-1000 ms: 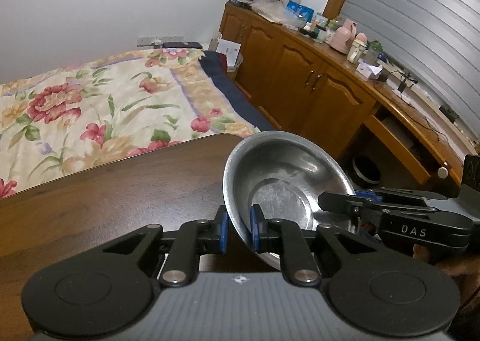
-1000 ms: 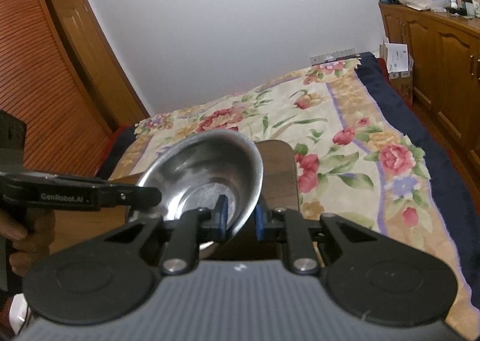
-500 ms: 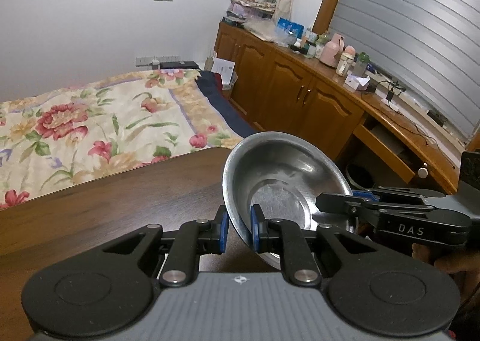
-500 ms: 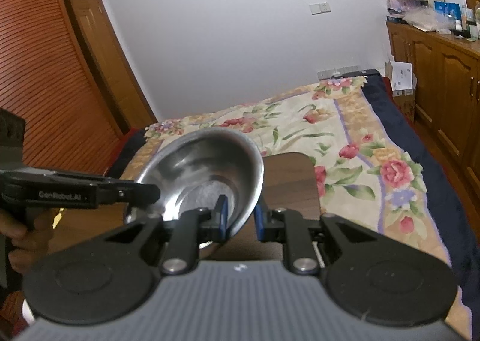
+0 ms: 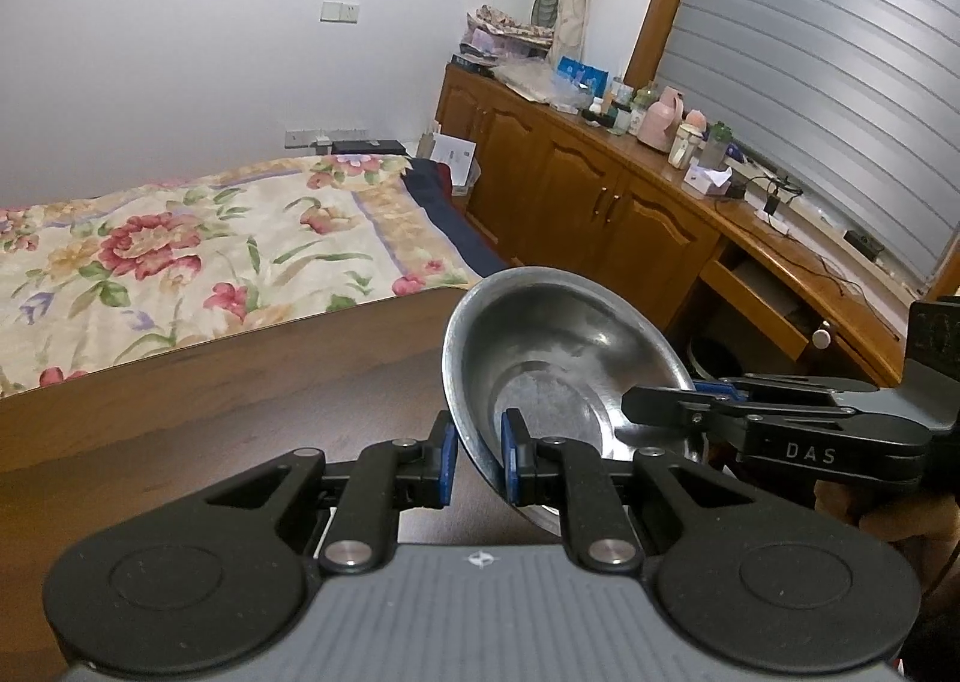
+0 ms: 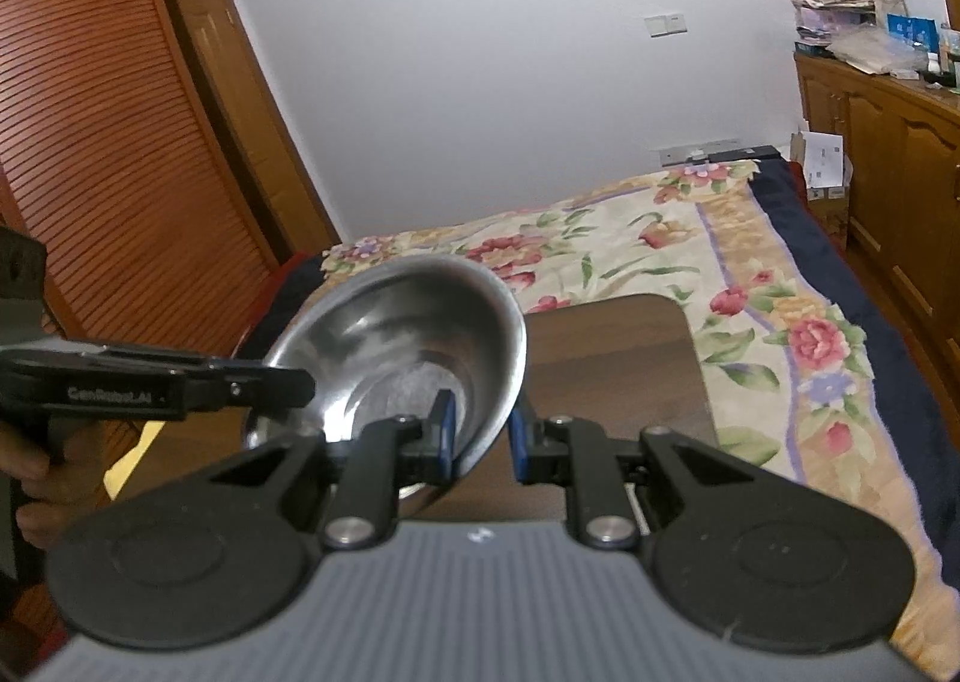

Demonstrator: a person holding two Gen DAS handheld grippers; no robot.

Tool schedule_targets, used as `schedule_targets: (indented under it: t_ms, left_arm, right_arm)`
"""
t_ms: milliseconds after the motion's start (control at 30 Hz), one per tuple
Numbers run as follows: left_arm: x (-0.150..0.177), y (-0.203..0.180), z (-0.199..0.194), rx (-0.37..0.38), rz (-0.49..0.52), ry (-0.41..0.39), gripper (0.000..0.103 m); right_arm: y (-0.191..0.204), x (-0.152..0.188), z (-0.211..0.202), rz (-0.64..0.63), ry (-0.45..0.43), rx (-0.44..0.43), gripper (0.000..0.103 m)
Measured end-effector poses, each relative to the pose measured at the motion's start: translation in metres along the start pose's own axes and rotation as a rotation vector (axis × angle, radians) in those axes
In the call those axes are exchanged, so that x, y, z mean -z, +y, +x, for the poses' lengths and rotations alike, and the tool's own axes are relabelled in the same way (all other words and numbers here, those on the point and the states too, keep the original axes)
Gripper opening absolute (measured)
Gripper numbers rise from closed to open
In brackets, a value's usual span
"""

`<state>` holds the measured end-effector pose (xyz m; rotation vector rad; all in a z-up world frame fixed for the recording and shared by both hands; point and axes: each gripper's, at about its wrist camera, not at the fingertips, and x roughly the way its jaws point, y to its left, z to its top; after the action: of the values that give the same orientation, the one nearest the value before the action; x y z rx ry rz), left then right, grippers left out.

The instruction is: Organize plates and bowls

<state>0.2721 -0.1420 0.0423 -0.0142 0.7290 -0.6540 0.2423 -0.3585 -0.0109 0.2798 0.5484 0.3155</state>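
Observation:
A steel bowl (image 5: 558, 358) hangs tilted above the dark wooden table (image 5: 180, 430), held by both grippers on opposite sides of its rim. My left gripper (image 5: 477, 460) is shut on the near rim, one blue pad inside the bowl and one outside. The right gripper (image 5: 660, 406) comes in from the right and clamps the far rim. In the right wrist view the same bowl (image 6: 408, 334) sits between the pads of my right gripper (image 6: 483, 430), shut on its wall, while the left gripper (image 6: 282, 382) reaches in from the left.
Beyond the table (image 6: 618, 370) lies a bed with a floral cover (image 5: 210, 238). A wooden sideboard (image 5: 600, 190) with bottles and an open drawer (image 5: 756, 304) runs along the right. A louvred wardrobe door (image 6: 108, 153) stands at the left. A hand (image 6: 36, 472) holds the left gripper.
Both grippers have risen and carried the bowl along, still clamped on its rim. The bed and table edge sit lower in both views, and more wall shows.

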Motion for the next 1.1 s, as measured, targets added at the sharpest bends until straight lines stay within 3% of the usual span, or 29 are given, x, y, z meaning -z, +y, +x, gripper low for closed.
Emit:
schedule_targets:
  t_ms: [567,1100]
  left_arm:
    - [0.046,-0.001,-0.052,-0.01,0.008,-0.028,0.017]
    - [0.104,0.007,-0.061,-0.025,-0.006,-0.006,0.018]
  right_arm:
    - [0.038,0.027,-0.015,-0.019,0.013,-0.028,0.02]
    - [0.054,0.067,-0.011,-0.005,0.07,-0.069,0.02]
